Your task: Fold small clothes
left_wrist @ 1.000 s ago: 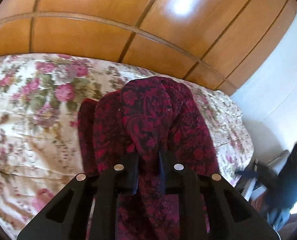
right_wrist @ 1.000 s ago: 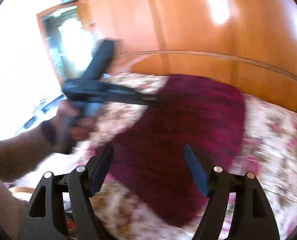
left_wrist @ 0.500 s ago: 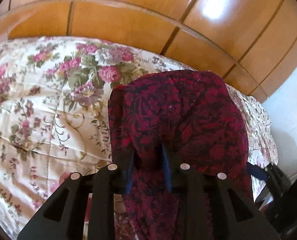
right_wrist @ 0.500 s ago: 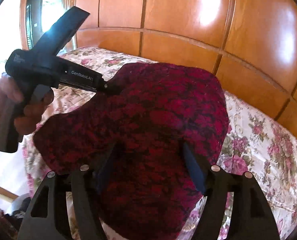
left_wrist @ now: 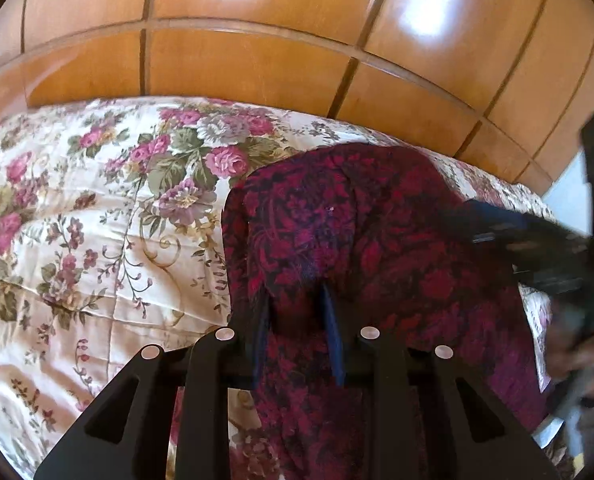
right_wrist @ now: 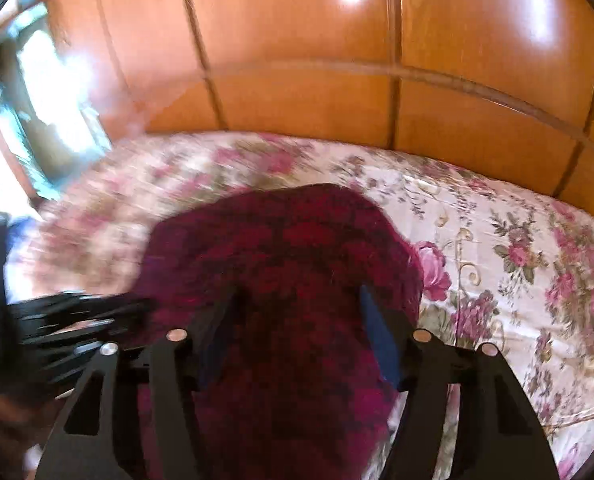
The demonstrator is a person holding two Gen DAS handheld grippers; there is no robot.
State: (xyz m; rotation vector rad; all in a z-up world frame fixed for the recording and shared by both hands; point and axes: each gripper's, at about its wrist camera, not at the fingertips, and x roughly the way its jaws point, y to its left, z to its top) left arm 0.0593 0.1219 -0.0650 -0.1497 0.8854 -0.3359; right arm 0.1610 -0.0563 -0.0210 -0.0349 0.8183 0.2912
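Both jaws over dark red garment point(left_wrist: 361, 240), floral bedspread point(left_wrist: 97, 240)

Left wrist view: close, angled down along the left tool point(left_wrist: 295, 308) over the bed point(left_wrist: 97, 240). Right wrist view: likewise, from the opposite side. Both share the dark red garment point(right_wrist: 289, 248), floral bedspread and wooden headboard point(left_wrist: 257, 60).

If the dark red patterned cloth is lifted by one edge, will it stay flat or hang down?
The dark red cloth will probably hang limp: it already bunches and creases between the left tool. It looks light, since a small pinch gathers it. It may drag rather than slide on the quilted floral bedspread.
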